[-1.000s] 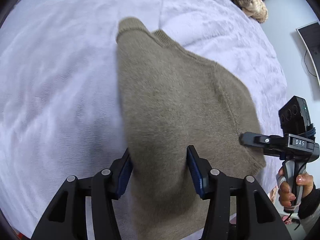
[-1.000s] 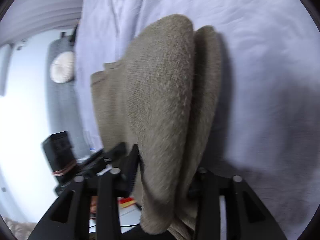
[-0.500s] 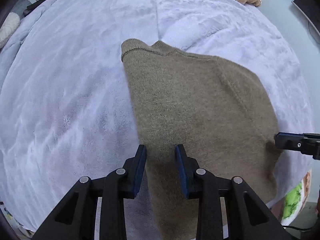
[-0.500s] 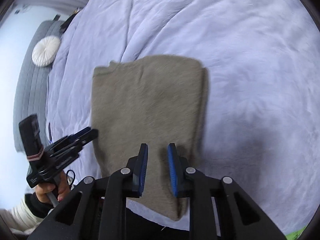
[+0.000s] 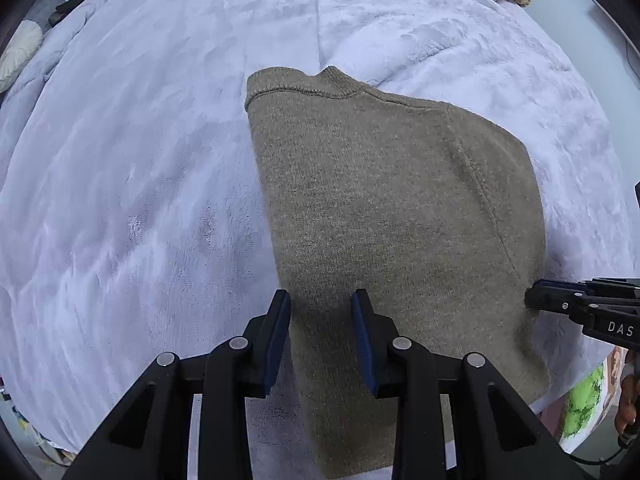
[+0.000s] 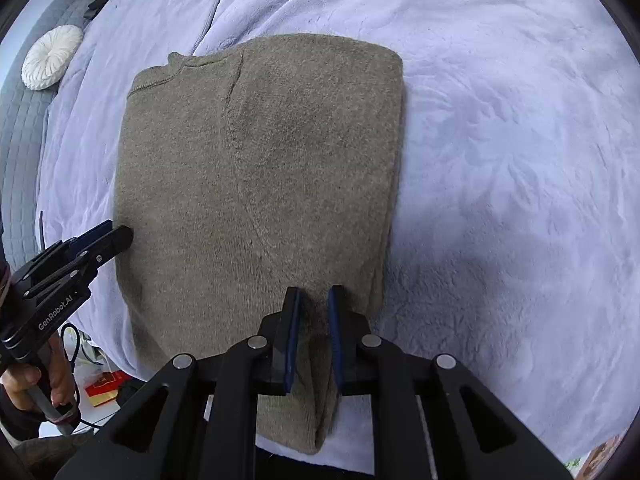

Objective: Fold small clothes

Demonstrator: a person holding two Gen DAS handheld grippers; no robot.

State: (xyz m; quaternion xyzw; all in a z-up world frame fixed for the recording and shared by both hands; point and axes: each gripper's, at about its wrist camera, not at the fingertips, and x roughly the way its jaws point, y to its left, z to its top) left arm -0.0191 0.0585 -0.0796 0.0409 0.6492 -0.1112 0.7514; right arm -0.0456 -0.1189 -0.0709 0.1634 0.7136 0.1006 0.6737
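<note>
While the folded olive-brown knit sweater [image 5: 384, 216] lies flat on the lavender fleece blanket [image 5: 140, 200], the left tool [image 5: 322, 312] straddles its near-left edge, released; the right tool [image 6: 313, 308] likewise stands parted over its near-right edge.

A lavender blanket [image 6: 500, 140] — round white cushion [image 6: 51, 57] on grey sofa [image 6: 20, 132].

The olive-brown knitted wool sweater [image 5: 384, 216] looks fuzzy and matt; the pale lilac fleece blanket [image 5: 132, 184] beneath is plush. The left gripper [image 5: 322, 312] is matt black plastic.
</note>
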